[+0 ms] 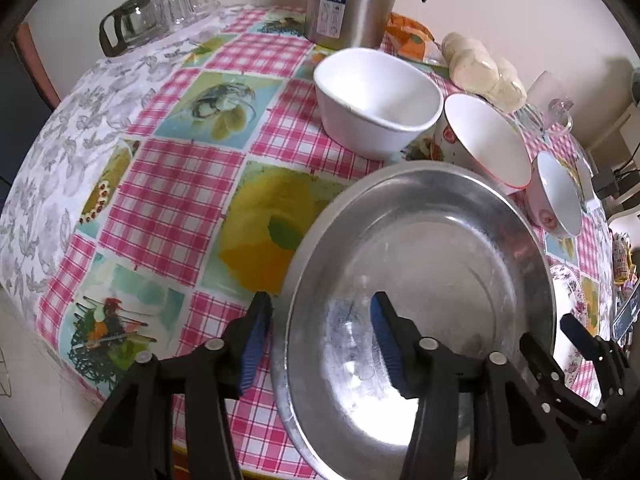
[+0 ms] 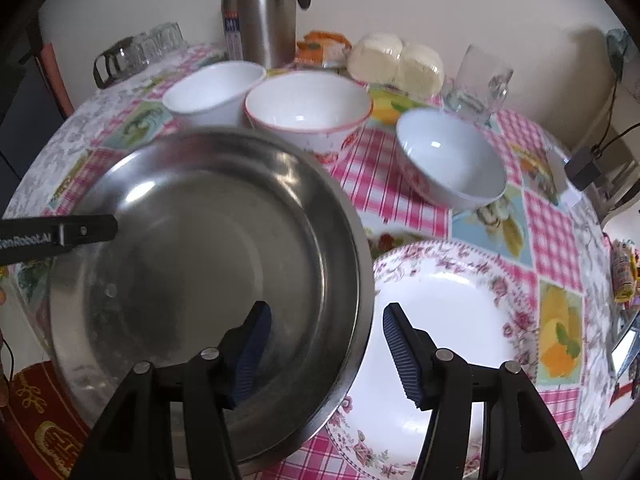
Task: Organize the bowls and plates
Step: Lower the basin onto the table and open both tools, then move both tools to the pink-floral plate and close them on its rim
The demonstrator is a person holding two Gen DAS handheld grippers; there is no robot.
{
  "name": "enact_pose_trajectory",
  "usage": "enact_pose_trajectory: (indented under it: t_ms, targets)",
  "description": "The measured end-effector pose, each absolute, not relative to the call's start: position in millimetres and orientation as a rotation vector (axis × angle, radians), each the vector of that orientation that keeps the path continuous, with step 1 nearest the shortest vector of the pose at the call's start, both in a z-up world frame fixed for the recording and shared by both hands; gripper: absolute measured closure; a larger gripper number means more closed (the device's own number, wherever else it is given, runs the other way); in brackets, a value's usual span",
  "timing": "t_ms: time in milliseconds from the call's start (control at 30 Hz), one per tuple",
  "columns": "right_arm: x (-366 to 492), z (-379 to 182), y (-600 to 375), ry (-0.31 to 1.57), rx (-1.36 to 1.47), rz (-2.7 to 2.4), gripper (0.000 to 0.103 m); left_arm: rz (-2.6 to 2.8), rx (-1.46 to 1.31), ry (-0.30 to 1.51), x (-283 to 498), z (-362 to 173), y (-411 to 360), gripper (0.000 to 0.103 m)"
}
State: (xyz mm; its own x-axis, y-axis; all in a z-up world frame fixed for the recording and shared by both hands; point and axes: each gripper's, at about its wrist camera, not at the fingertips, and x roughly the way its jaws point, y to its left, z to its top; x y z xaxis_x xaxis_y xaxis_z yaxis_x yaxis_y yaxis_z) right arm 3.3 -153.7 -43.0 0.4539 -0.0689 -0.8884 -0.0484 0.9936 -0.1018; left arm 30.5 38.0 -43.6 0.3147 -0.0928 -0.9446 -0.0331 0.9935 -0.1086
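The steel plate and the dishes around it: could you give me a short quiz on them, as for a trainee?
1. True or false: the steel plate has food on it.
2. Which thing lies beside the steel plate, below the right tool? A. floral plate B. glass jug C. spoon
3. Fill in: ____ bowls stand beyond the steel plate.

Key: 1. False, it is empty. 2. A. 3. Three.
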Motion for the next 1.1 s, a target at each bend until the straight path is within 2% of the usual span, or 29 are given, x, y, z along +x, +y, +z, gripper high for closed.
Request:
enact_pose_trajectory:
  t_ms: [67, 133, 200, 367, 467, 767, 1100]
  targets:
    - [2, -38, -155, 1.084, -0.096, -0.007, 0.032, -0.032, -0.118, 1.251, 31, -43, 38, 0.036]
    - [3, -35, -158, 1.084, -0.068, 0.001, 0.013, -0.023, -0.106, 1.251, 30, -43, 37, 0.029]
    - [3, -35, -159, 1.087, -0.050, 0.002, 0.001, -0.015, -0.092, 1.247, 30, -44, 36, 0.022]
    - [2, -37, -170, 1.103, 0.015, -0.001, 0.000, 0.001, -0.099, 1.187, 25, -37, 37, 0.005]
    - [0, -37, -181, 1.094, 0.065, -0.021, 0.000, 0.011, -0.120, 1.136, 24, -29, 39, 0.001]
    - [-9, -21, -227, 1.026, 0.233, -0.123, 0.000, -0.170, -0.163, 1.004, 15, -3, 8, 0.000]
    - [-34, 8, -294, 0.912, 0.197, -0.387, 0.000, -0.471, -0.093, 1.082, 1, 22, -88, 0.000]
